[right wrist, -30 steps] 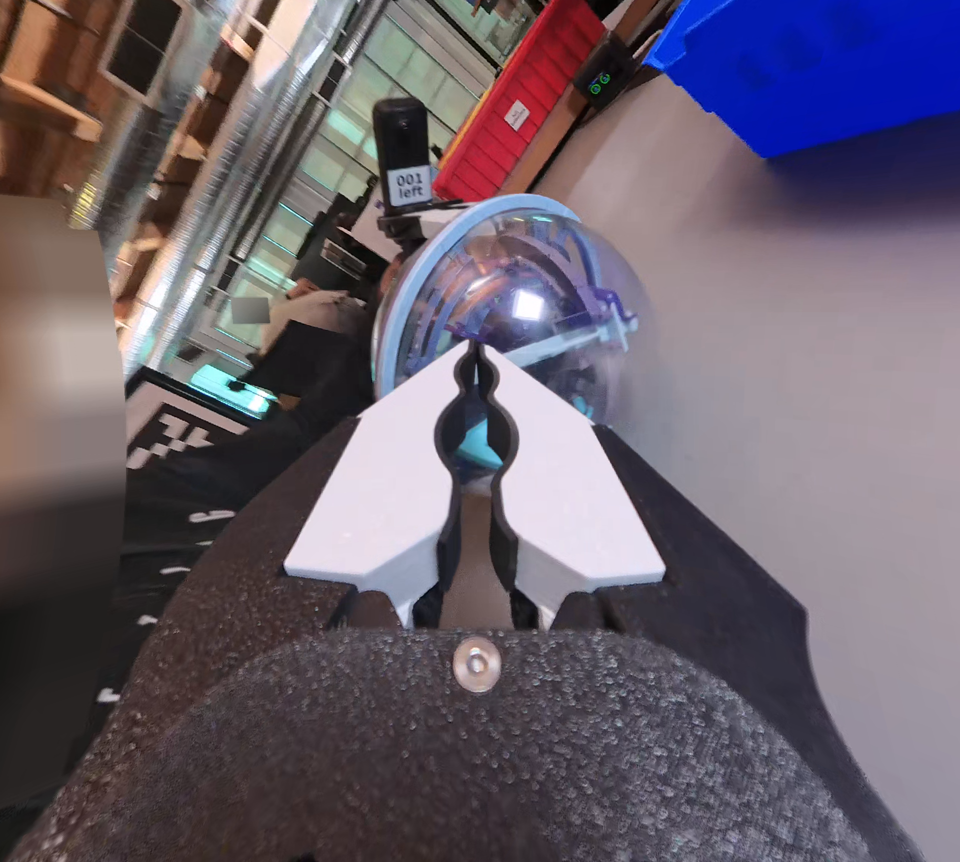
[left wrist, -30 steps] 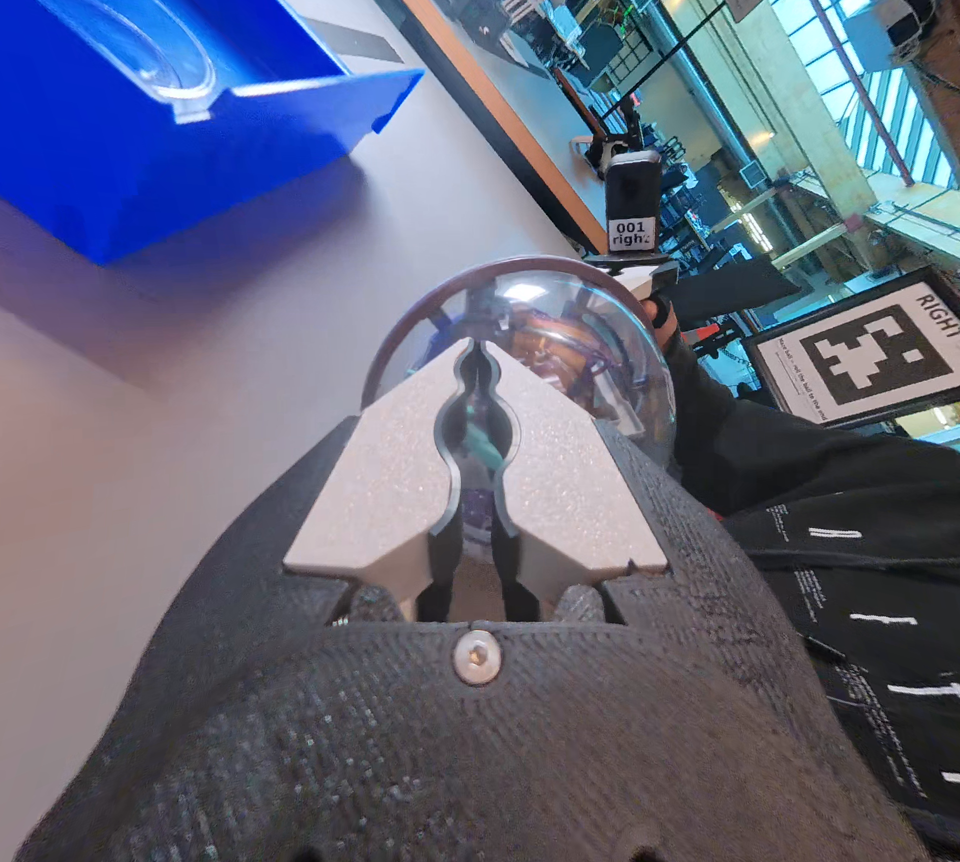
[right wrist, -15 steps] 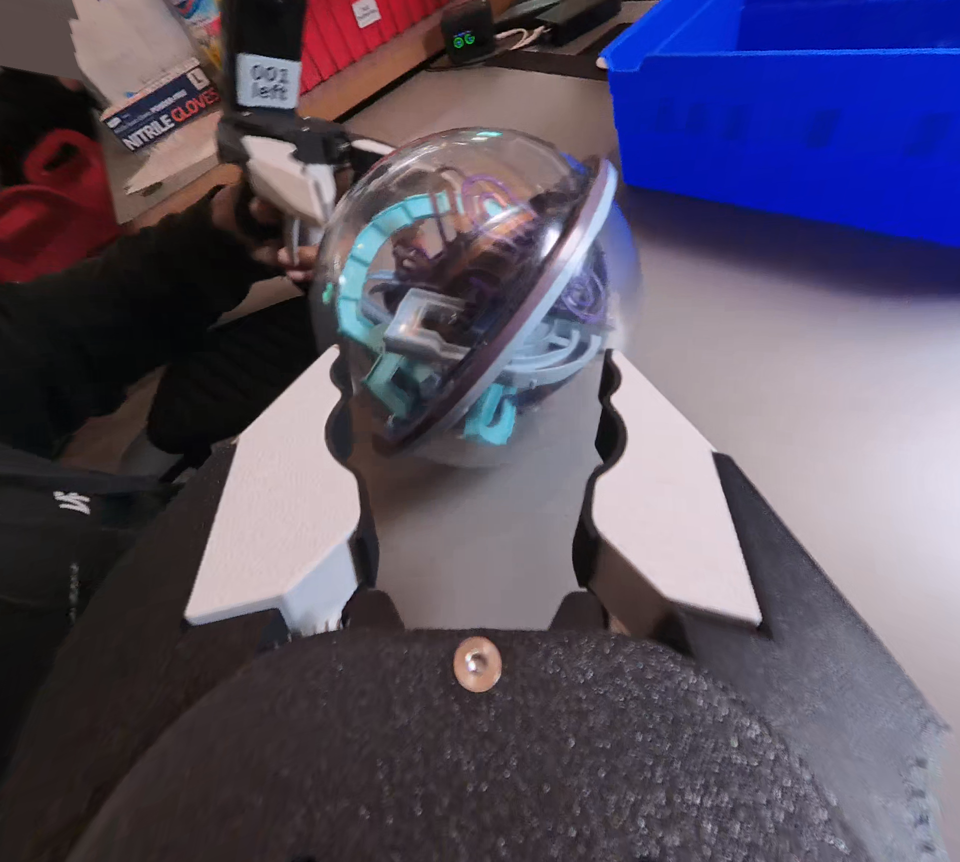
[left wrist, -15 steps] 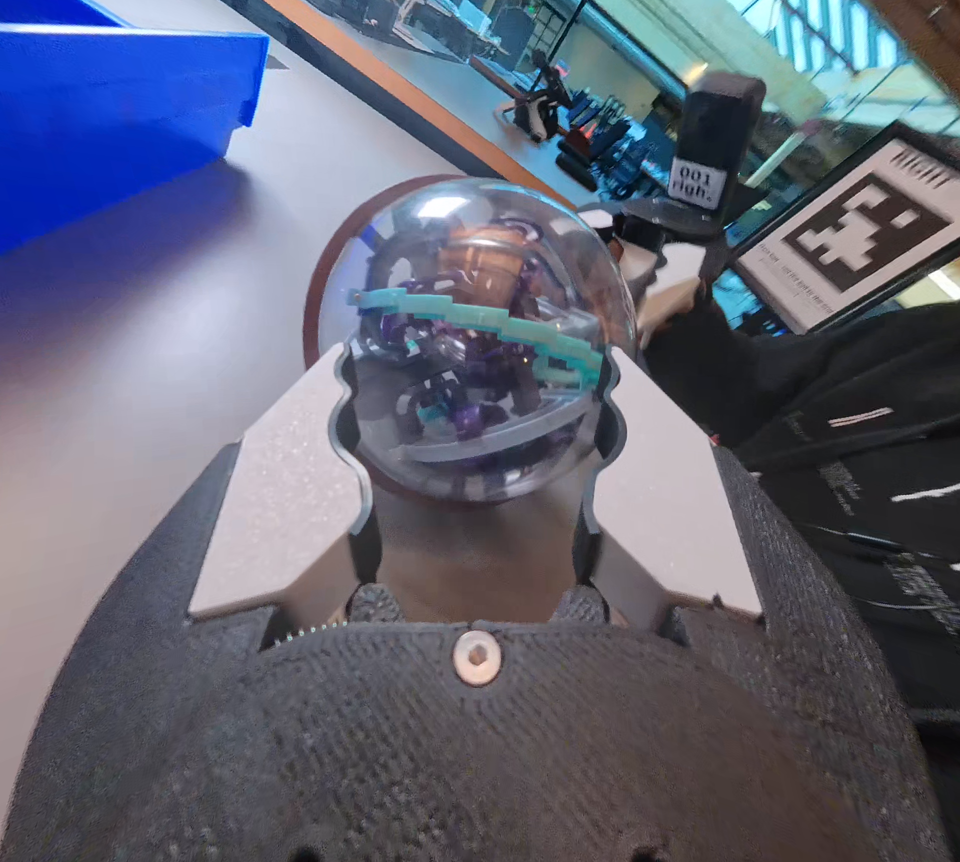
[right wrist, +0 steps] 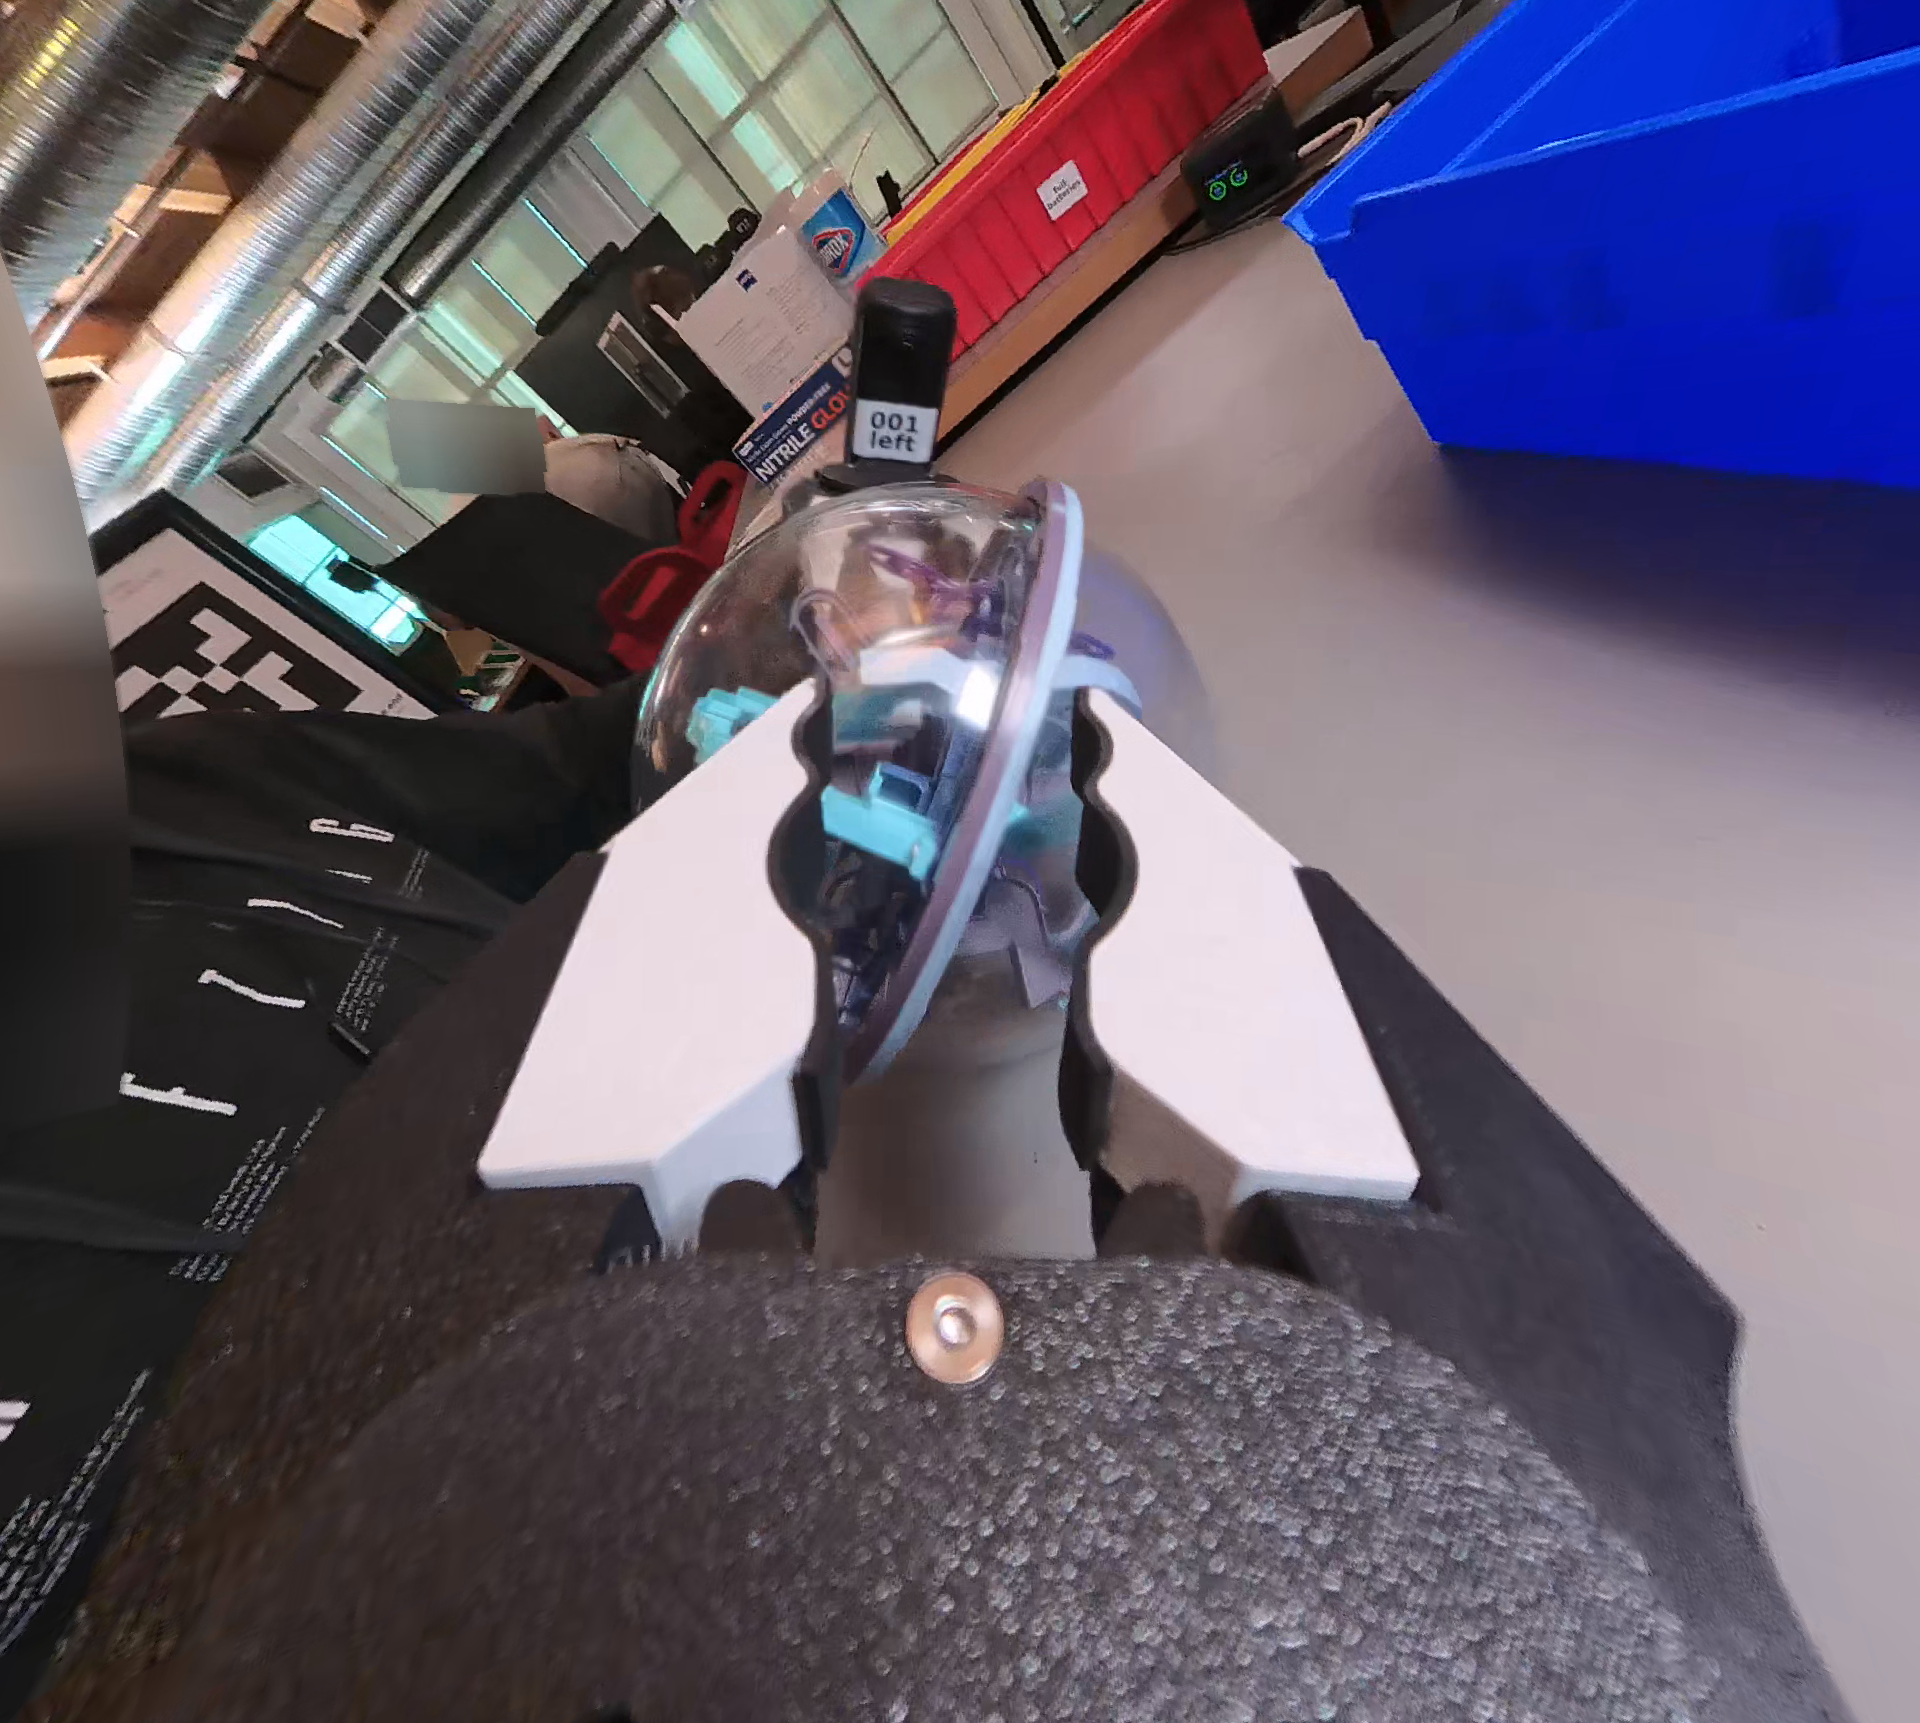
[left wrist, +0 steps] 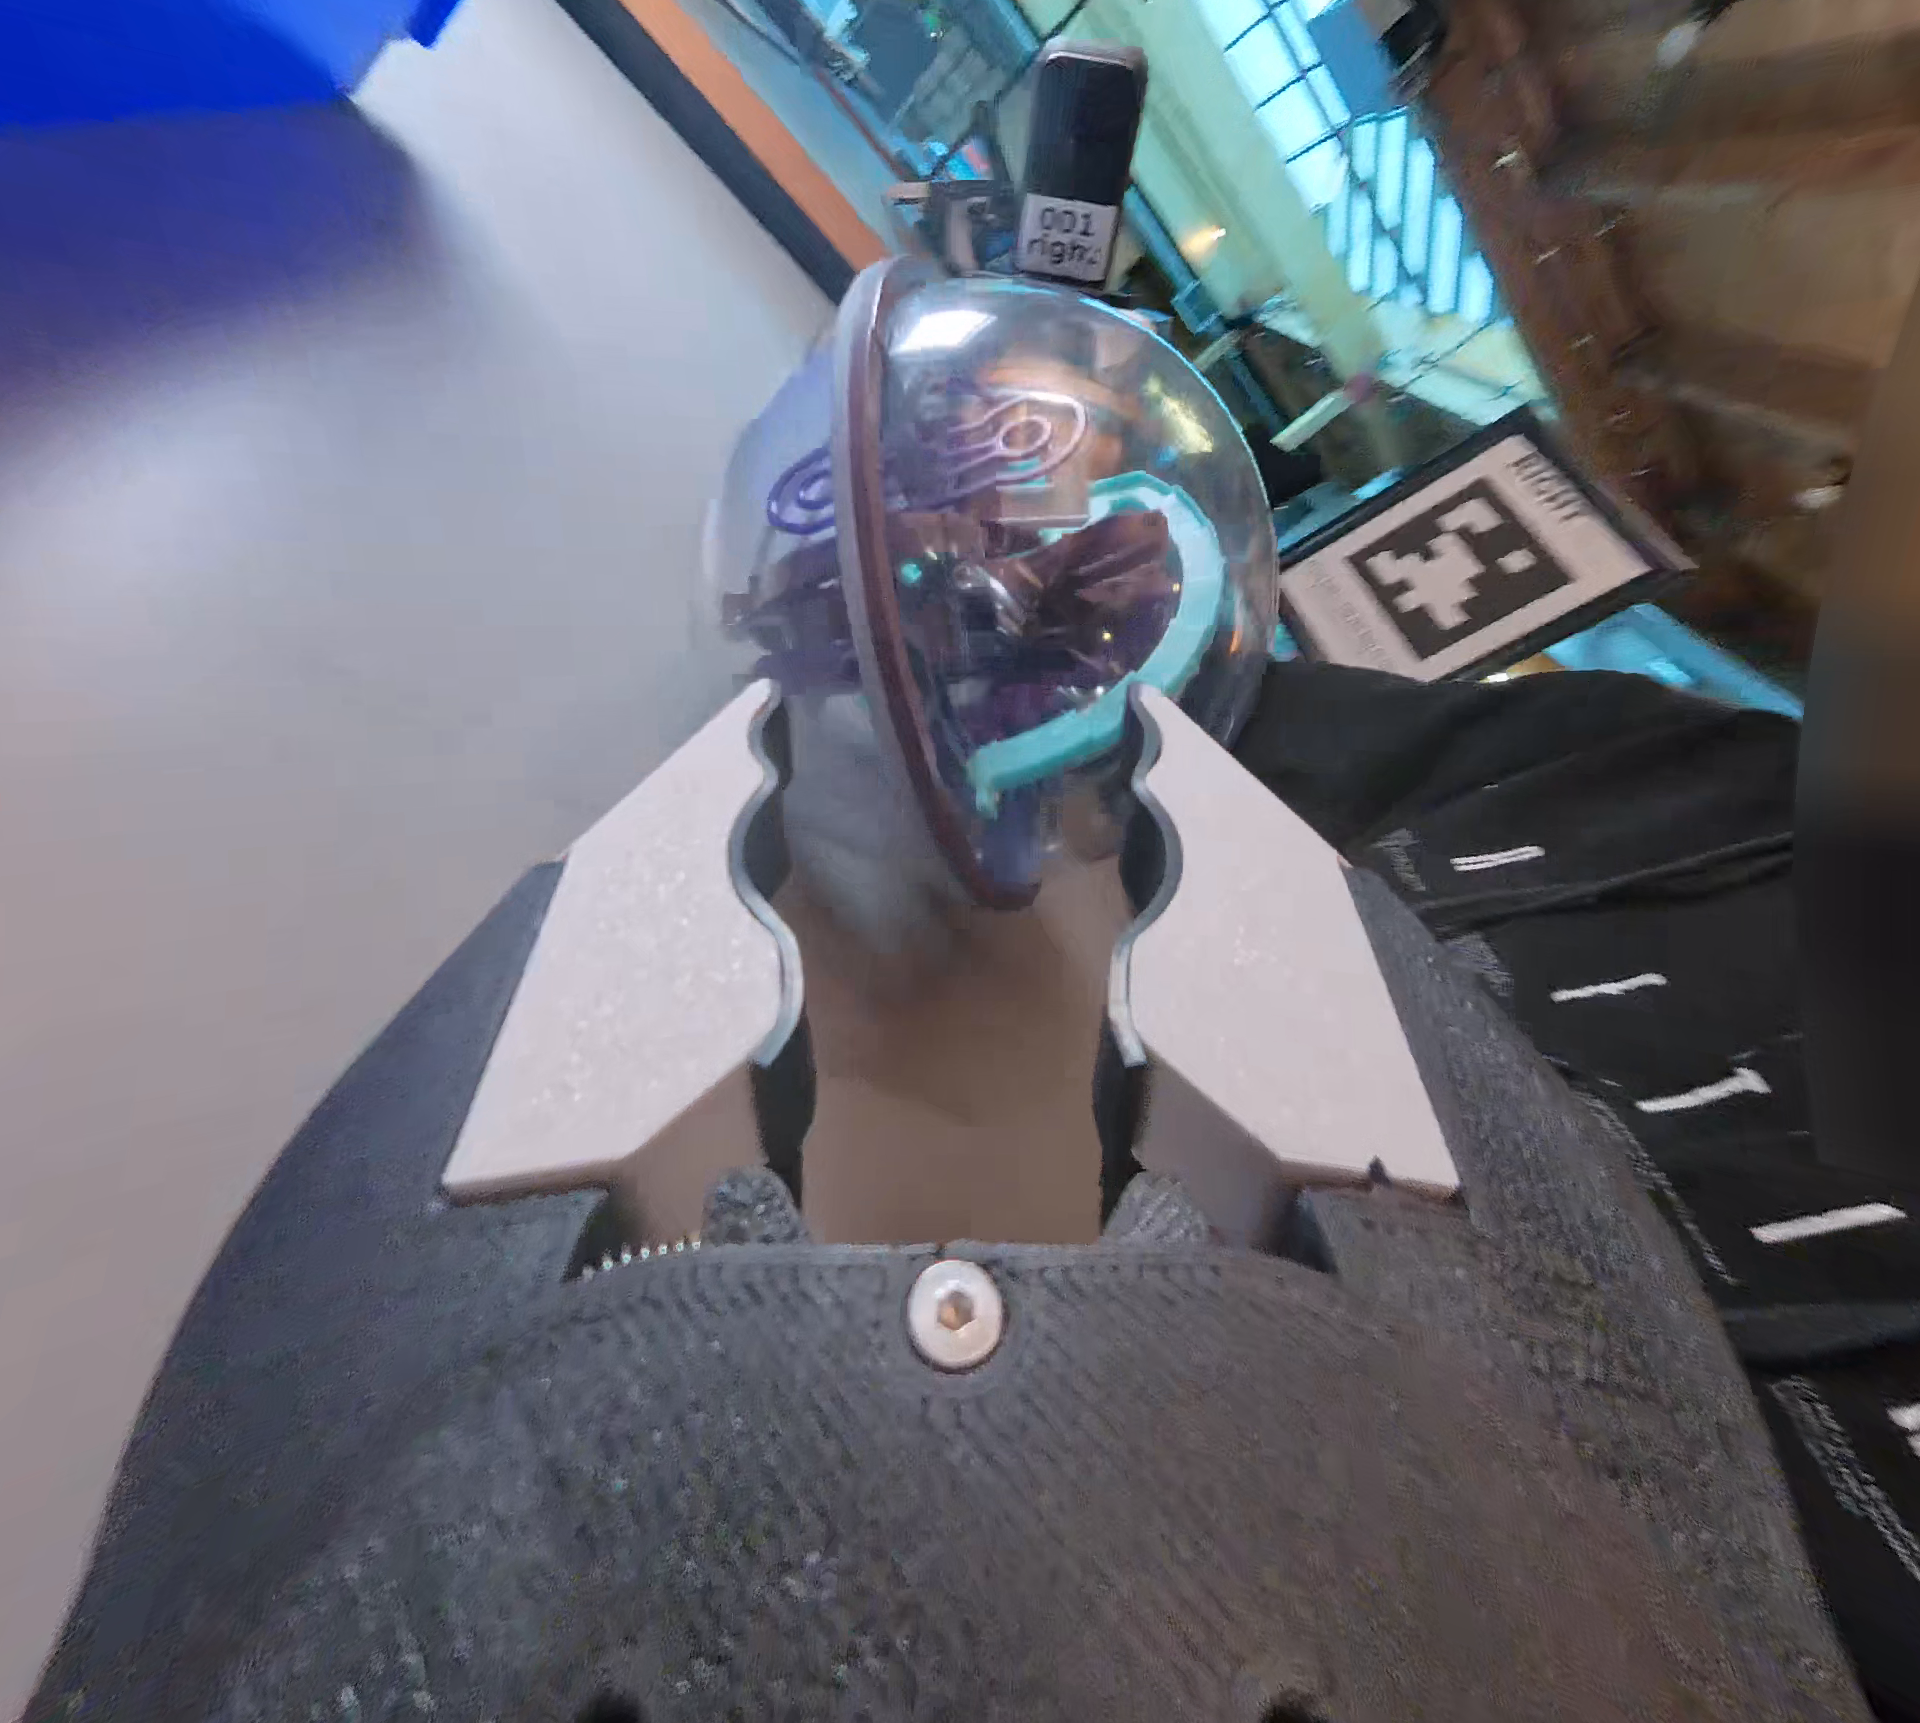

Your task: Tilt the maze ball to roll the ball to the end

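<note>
Maze ball (left wrist: 997, 561), one clear sphere over the grey tabletop (left wrist: 364, 634), held between two grippers that meet it from opposite sides. Left gripper (left wrist: 954, 707): jaws parted, white fingertips (left wrist: 686, 842) flanking the sphere's near lower part; whether they press on it cannot be told. Right gripper (right wrist: 951, 697): jaws parted around the sphere (right wrist: 883, 738), its fingers overlapping the shell on both sides. Shell halves join at a dark seam ring, here tilted nearly upright; inside lie teal tracks, purple spiral wire and grey ramps. The small rolling ball cannot be made out. One blue bin (right wrist: 1662, 239) stands toward the tabletop's far edge, well apart. Beyond that edge: one red bin (right wrist: 1070, 187), one black-and-white marker board (left wrist: 1455, 572), a person's black sleeve (left wrist: 1558, 842).
</note>
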The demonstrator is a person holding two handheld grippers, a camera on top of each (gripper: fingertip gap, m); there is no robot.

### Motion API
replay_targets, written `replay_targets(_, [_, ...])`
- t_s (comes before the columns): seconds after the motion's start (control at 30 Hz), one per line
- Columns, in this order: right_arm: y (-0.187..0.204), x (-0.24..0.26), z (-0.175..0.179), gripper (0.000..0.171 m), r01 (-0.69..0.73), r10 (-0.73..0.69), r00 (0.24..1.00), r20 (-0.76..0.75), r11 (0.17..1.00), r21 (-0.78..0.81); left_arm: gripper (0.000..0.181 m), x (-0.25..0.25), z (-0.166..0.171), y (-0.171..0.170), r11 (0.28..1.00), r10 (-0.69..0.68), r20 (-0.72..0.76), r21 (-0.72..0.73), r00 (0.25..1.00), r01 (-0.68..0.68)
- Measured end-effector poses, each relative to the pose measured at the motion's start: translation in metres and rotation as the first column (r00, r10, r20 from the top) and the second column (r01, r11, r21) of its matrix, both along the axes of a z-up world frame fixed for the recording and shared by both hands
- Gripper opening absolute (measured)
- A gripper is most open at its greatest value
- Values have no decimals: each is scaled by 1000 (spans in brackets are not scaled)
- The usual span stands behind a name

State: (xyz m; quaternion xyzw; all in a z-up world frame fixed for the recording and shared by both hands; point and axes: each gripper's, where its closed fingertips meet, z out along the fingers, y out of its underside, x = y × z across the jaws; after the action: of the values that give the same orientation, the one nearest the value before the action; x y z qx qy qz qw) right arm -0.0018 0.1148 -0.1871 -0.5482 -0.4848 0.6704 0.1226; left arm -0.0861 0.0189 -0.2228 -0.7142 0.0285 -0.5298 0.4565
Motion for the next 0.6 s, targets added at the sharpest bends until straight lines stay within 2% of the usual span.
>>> replay_targets(0.07, [1,-2,-3,38,11,-11,1000,-3,1000,-9,54,6,-2,-3,998,-57,54,1,997,57])
replay_targets(0.2, [8,-1,-9,26,40,-40,999,-3,998,-53,41,6,-2,-3,998,-60,82,10,995,60])
replay_targets(0.43, [10,-2,-14,26,51,-50,999,22,997,-58,10,3,0,-2,999,-32,89,26,996,30])
replay_targets(0.6, [10,0,-15,28,66,-64,997,39,997,-49,5,1,1,0,1000,-8,90,26,996,5])
